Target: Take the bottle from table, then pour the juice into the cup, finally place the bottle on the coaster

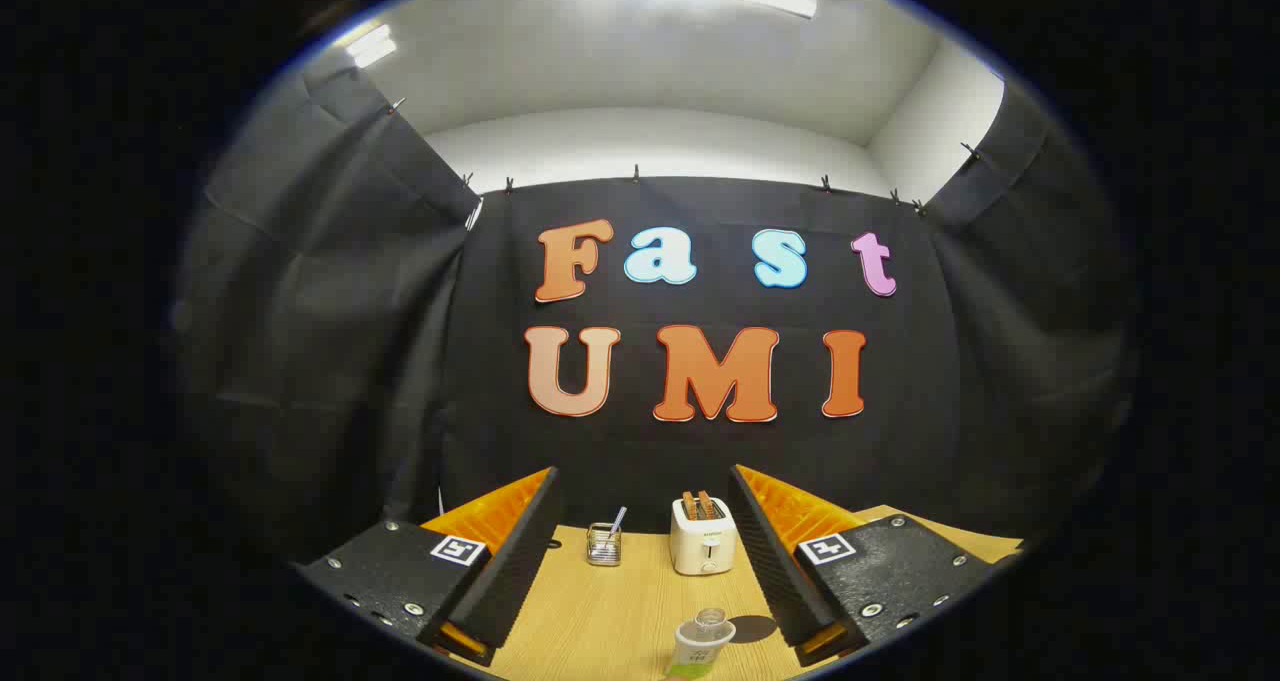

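A clear bottle (701,642) with a pale label and an open neck stands on the wooden table (620,611), low between my two fingers and closer to the right one. Only its top part shows. My gripper (645,491) is open, its fingers spread wide and raised above the table, touching nothing.
A white toaster (704,539) with two slices of bread stands at the back of the table, beyond the fingers. To its left sits a small glass holder (604,543) with a stick in it. Black cloth walls close the booth behind and at the sides.
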